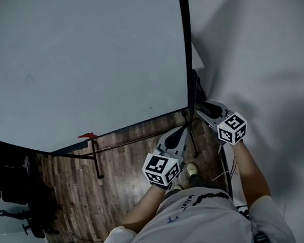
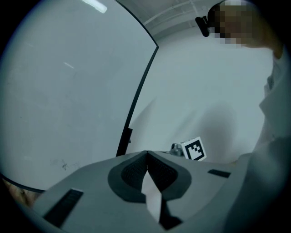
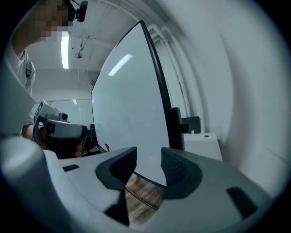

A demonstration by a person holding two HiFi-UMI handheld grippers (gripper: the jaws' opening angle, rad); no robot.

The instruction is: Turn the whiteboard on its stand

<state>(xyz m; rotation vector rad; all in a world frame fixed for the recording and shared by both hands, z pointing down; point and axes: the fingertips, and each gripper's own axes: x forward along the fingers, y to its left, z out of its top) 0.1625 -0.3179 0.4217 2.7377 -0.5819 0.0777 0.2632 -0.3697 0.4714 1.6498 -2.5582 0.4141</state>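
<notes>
The big whiteboard [image 1: 86, 61] hangs tilted on its stand, its black frame edge [image 1: 186, 49] running down to a lower corner near both grippers. My right gripper [image 1: 201, 112] sits just right of that corner; in the right gripper view its jaws [image 3: 149, 159] stand open, with the whiteboard [image 3: 127, 104] and its lower edge showing through the gap, untouched by the pads. My left gripper [image 1: 182, 130] is below the board's lower edge, and its jaws [image 2: 146, 155] are shut on nothing. In the left gripper view the whiteboard [image 2: 68, 91] rises to the left.
A white wall [image 1: 260, 50] stands close on the right. Under the board, the stand's black bar [image 1: 122, 144] crosses the wooden floor [image 1: 124, 176]. Dark chairs [image 1: 11, 178] crowd the left. A white box [image 3: 202, 144] sits behind the board's edge.
</notes>
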